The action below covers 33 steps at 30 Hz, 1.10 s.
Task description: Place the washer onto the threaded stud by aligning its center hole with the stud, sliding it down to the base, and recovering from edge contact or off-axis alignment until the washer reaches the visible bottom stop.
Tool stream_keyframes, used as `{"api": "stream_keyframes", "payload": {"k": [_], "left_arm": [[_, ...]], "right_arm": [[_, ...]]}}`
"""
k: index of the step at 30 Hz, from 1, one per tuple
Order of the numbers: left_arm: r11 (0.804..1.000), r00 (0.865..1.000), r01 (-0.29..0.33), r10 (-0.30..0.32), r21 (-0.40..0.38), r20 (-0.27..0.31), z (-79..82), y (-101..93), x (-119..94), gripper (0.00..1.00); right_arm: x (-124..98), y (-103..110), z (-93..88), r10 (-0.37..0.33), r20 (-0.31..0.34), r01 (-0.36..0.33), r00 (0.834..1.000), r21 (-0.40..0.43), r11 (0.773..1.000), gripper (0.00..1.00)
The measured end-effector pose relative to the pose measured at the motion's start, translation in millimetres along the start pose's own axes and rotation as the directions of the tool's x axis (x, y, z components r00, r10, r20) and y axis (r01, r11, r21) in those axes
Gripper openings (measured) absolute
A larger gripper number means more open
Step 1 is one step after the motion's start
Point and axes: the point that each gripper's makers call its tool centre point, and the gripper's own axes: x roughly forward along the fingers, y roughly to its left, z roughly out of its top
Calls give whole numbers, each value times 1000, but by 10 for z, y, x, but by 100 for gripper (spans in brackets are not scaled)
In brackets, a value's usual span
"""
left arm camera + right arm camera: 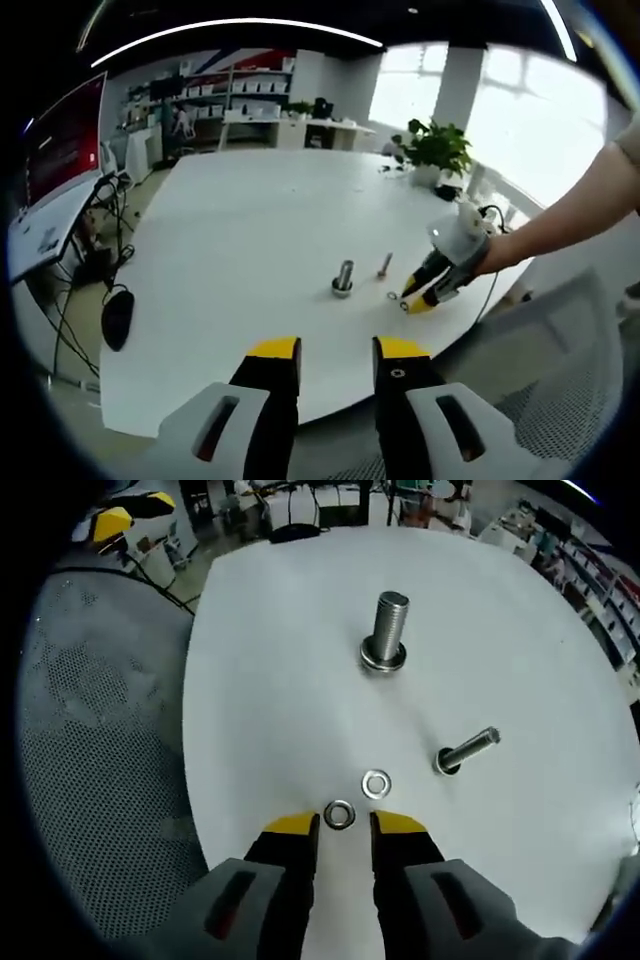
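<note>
Washer, small flat silver metal ring [340, 814], lies on white table [280, 680] at lower centre between spread right gripper [345, 825] jaws, ungrasped | second washer [376, 784] just beside | upright threaded steel stud [387, 630] upper centre, unloaded | left gripper [336, 350] spread, idle | placement not begun

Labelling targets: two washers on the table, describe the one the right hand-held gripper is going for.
On the white table, look just ahead of the right hand-held gripper, well short of the upright threaded stud. The target washer lies flat between its yellow tips; the other washer lies further out, toward the smaller bolt.
</note>
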Motion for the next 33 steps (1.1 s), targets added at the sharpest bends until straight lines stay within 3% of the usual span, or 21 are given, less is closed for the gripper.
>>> {"api": "stream_keyframes", "payload": {"k": [3, 12, 17, 24, 28, 31, 33], "left_arm": [[1000, 1000, 1, -1, 5, -13, -20, -9, 8, 26], [1000, 1000, 5, -5, 11, -1, 2, -16, -1, 26], [1000, 1000, 0, 0, 8, 3, 3, -3, -4, 26], [1000, 1000, -3, 3, 8, 16, 29, 1, -14, 26], [1000, 1000, -1, 1, 9, 20, 38, 0, -11, 26], [1000, 1000, -1, 0, 10, 20, 38, 2, -8, 26], [1000, 1000, 0, 0, 10, 20, 39, -2, -11, 26]], "right_arm": [[12, 31, 27, 1, -21, -1, 1000, -12, 1000, 16], [21, 23, 29, 28, -58, -32, 998, -65, 997, 15], [14, 48, -14, 67, -97, -83, 993, -180, 980, 19], [12, 46, -26, 79, -129, -106, 989, -219, 970, 18], [29, 30, -33, 66, -183, -121, 981, -307, 944, 16], [21, -6, -26, 63, -217, -121, 974, -264, 957, 14], [32, 11, -10, 70, -237, -137, 969, -281, 950, 14]]}}
